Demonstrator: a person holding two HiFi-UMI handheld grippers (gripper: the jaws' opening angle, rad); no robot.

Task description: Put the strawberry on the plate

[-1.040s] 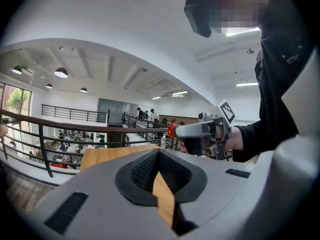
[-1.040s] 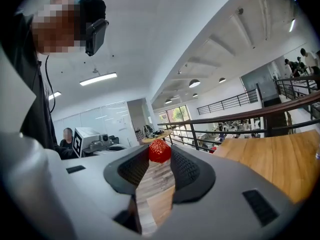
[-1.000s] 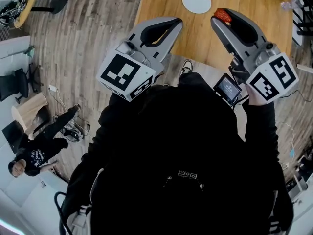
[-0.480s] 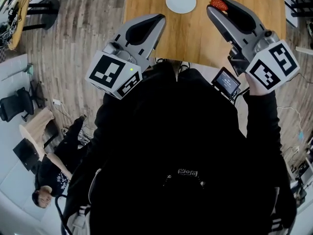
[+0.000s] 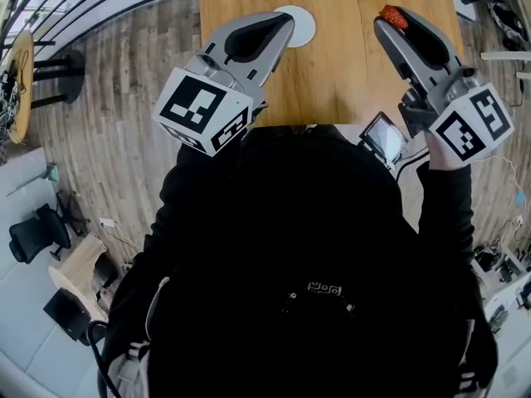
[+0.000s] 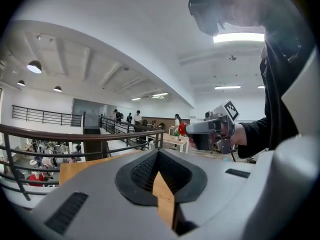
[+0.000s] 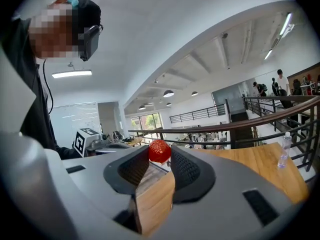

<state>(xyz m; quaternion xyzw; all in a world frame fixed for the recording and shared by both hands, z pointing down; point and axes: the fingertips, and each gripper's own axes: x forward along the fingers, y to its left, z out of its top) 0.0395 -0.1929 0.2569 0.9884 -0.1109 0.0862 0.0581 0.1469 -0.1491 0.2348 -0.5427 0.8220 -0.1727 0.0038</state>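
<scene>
A red strawberry (image 5: 393, 16) is pinched at the tips of my right gripper (image 5: 388, 21), which hangs over the right part of the wooden table (image 5: 348, 65). In the right gripper view the strawberry (image 7: 159, 151) sits between the two black pads of my right gripper (image 7: 160, 156). The white plate (image 5: 305, 30) lies on the table at the far left, partly hidden behind the tip of my left gripper (image 5: 286, 21). The left gripper (image 6: 158, 153) is shut with nothing in it. From the left gripper view I see the right gripper (image 6: 207, 131) with the strawberry (image 6: 182, 129).
The table's near edge runs just in front of the person's dark torso. A small screen (image 5: 386, 137) hangs off the right gripper. A clear bottle (image 7: 285, 149) stands on the table to the right. A black railing (image 5: 83, 7) and wooden floor (image 5: 124, 156) lie to the left.
Both grippers have shifted sideways over the table. The plate, earlier seen between the two grippers, now lies partly behind the left gripper's tip. The strawberry stays in the right gripper.
</scene>
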